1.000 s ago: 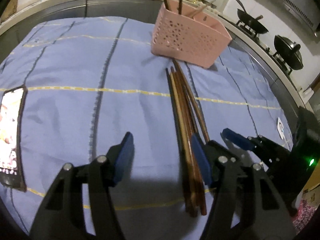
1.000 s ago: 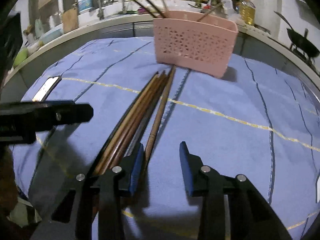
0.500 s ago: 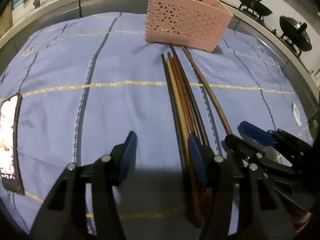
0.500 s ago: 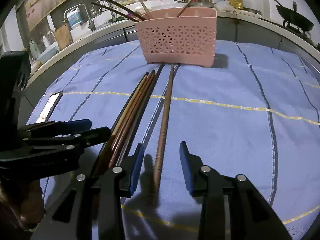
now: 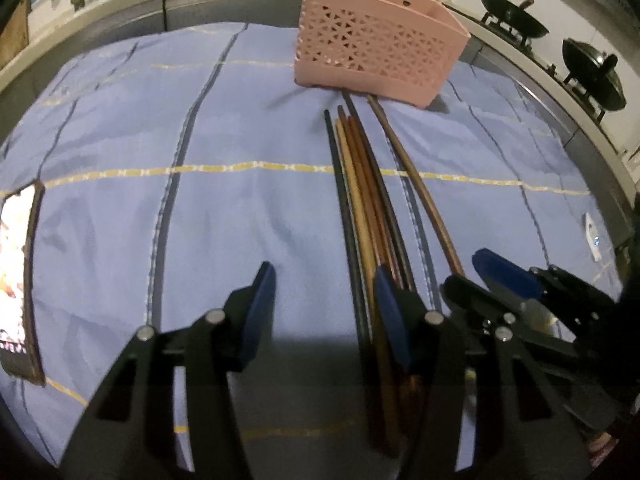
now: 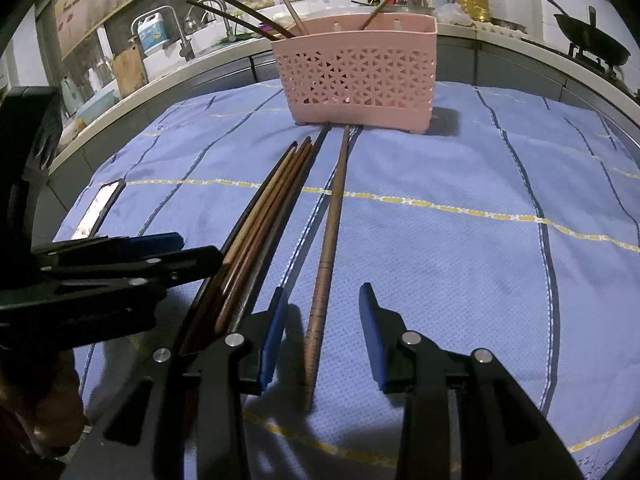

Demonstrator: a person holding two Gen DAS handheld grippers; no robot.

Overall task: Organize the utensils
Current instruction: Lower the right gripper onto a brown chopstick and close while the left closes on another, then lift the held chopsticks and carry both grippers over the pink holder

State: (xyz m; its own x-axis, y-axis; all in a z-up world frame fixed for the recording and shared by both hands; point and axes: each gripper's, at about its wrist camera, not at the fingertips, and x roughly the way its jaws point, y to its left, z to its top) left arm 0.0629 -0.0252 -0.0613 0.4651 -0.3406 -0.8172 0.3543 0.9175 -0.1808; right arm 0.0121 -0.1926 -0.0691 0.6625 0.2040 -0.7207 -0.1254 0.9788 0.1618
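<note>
Single brown chopstick (image 6: 326, 258) lies apart from the bundle (image 6: 256, 236), btwn right hand-held gripper (image 6: 323, 312) fingers, spread wide; left hand-held gripper (image 5: 325, 300) also spread.

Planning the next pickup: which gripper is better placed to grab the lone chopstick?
Right. The right gripper is open with the lone chopstick between its fingers; the left gripper is open over bare cloth.

I count six chopsticks on the cloth (image 6: 440, 240): five bunched together (image 6: 276, 200) and one lying apart (image 6: 334, 216). One pink basket (image 6: 360, 76), at least five more sticks poking from it. One phone (image 5: 18, 272), two woks (image 5: 508, 20), two grippers.
</note>
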